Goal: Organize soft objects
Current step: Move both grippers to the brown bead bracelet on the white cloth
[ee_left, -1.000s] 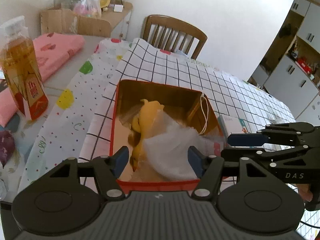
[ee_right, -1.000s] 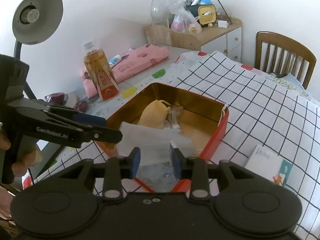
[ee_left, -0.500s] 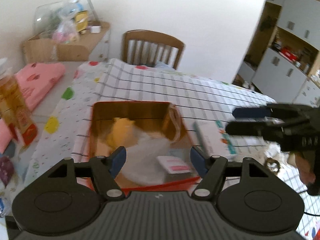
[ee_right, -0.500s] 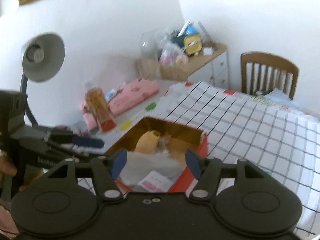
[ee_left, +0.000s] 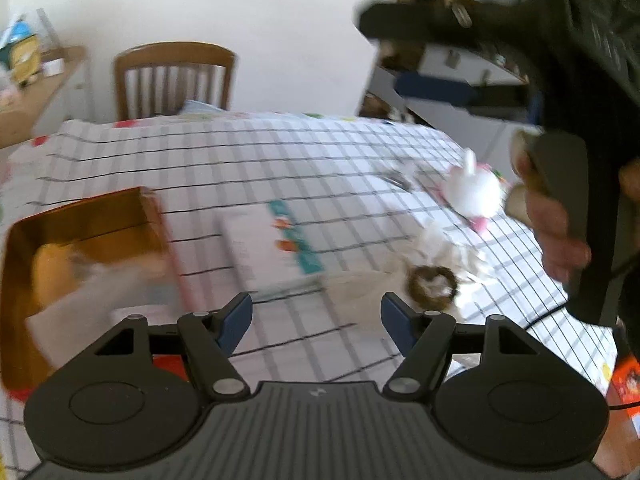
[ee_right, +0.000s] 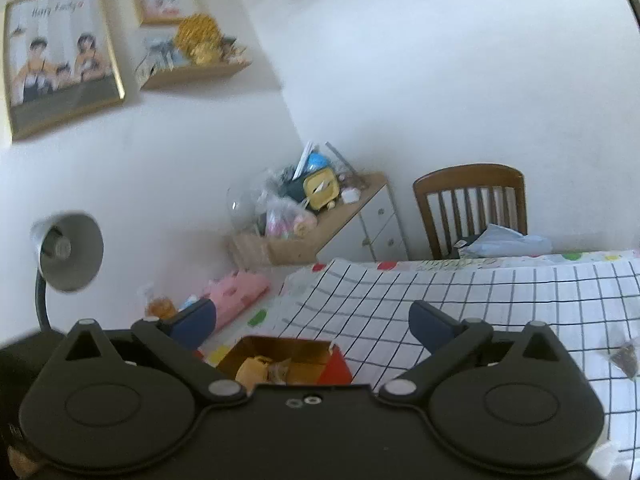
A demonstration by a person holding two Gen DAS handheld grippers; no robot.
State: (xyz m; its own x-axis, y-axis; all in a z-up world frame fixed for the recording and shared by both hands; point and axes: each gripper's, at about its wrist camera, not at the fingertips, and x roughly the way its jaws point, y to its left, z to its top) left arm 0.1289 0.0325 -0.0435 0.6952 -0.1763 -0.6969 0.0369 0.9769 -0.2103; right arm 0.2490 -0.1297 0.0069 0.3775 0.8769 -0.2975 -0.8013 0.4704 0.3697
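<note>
Left gripper (ee_left: 316, 316) apart, empty. Right gripper (ee_right: 312, 322) just sprung wide, nothing between. White plush bunny (ee_left: 474, 190) at two o'clock on desk (ee_left: 248, 152): light, squashy; best pinched mid-body.

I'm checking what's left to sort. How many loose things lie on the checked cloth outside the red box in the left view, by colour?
White plush toy: 1
Brown ring-shaped thing: 1
White and teal packet: 1
Total: 3
</note>
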